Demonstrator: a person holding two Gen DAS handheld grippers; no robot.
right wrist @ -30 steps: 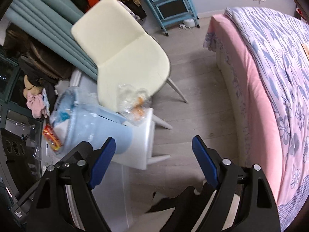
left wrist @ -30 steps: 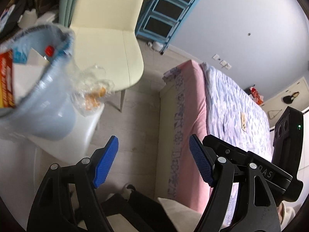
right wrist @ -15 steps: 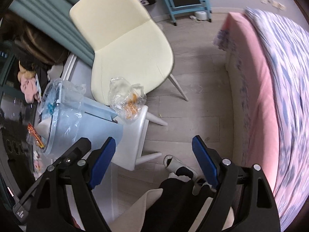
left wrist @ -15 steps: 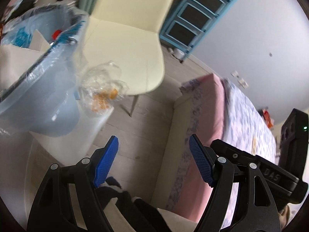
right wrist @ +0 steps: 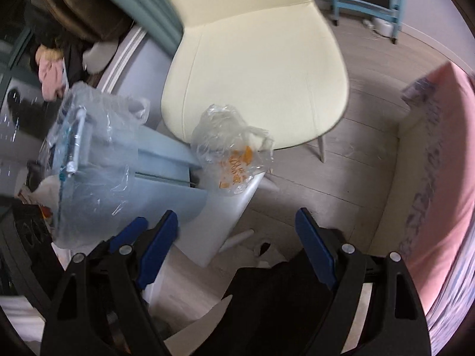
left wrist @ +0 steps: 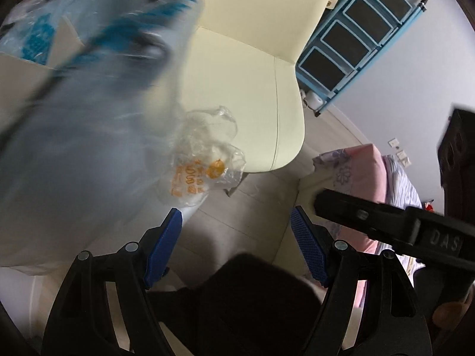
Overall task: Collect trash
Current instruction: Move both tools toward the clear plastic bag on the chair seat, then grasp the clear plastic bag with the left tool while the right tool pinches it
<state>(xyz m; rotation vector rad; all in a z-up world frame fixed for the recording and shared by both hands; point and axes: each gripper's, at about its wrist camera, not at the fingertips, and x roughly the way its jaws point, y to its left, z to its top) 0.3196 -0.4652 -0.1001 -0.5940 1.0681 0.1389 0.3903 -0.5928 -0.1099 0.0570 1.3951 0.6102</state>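
Left wrist view: the left gripper (left wrist: 236, 231) is being held spread and empty, the crumpled clear bag (left wrist: 204, 160) lying just beyond. Right wrist view: the right gripper (right wrist: 237, 231) is likewise spread; the bag is best pinched at its bunched top, beside the lined bin (right wrist: 98, 160).

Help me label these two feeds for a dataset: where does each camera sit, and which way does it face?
Left wrist: on the left claw, angled down at the blurred lined bin and crumpled plastic bag; its blue pads and the person's dark trousers show.
Right wrist: on the right claw, angled down at the same bag on the white stool; pads and trousers show.
Shared: bag, bin, cream chair, pink bed; each sees the other claw.
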